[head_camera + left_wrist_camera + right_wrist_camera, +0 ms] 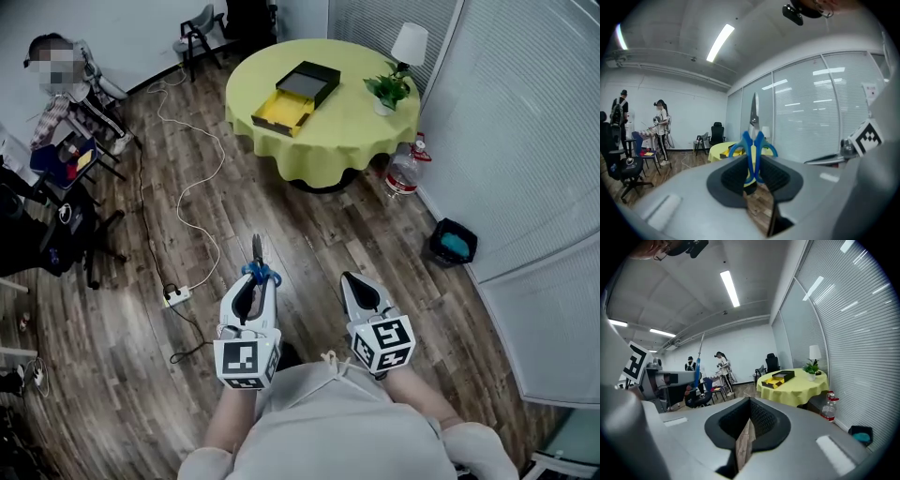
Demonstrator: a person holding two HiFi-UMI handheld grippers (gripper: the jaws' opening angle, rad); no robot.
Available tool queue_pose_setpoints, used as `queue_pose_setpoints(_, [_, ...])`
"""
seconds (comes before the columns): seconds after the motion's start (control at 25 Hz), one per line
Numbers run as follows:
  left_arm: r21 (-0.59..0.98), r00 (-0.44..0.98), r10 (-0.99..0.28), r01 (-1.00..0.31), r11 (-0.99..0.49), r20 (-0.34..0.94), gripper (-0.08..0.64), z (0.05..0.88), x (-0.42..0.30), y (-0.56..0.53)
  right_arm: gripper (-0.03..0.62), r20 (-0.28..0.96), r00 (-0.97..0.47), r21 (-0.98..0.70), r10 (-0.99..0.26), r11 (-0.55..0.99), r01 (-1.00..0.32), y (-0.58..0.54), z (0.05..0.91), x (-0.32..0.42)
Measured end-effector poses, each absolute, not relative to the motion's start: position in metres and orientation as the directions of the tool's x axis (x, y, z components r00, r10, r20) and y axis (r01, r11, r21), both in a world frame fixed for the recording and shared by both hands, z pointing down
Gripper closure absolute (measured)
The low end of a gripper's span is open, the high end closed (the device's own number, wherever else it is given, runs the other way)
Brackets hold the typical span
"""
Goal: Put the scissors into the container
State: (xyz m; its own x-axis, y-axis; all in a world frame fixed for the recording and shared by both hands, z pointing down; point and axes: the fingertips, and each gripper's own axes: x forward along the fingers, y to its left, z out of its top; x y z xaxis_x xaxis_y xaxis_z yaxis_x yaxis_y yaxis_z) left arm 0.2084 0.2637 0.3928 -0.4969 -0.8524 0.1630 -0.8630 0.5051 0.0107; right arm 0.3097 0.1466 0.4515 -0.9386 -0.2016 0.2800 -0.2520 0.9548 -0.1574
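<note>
Scissors [258,265] with blue handles [753,150] stand between the jaws of my left gripper [253,286], which is shut on the handles; the steel blades [753,112] point forward, away from me. The container [295,96], an open box with a yellow tray and a black lid, lies on the round yellow-green table [347,131] well ahead, also in the right gripper view [777,378]. My right gripper [361,298] hangs beside the left one, shut with nothing between its pads [761,420]. Both grippers are held over the wooden floor, far from the table.
A potted plant [389,90] and a white lamp [410,43] stand on the table's right side. A water bottle [405,171] and a dark bin [454,243] sit by the glass wall. A cable and power strip [177,296] lie on the floor at left. A person [58,75] and chairs are at far left.
</note>
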Motion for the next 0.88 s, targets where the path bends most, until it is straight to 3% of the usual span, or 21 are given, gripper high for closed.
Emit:
queue_pose_setpoints(0.44, [0.064,-0.407,-0.901,-0.905,0.42,0.147,0.479,0.377,0.046,0.275,0.592,0.308,-0.906,-0.121,-0.29,0.933,-0.34,0.166,0.437,0.16])
queue_pose_setpoints(0.88, [0.13,-0.38,-0.909,-0.906,0.403,0.175,0.479,0.393,-0.085,0.311,0.592,0.33,-0.903,-0.125,-0.275,0.936,-0.33,0.209,0.444,0.023])
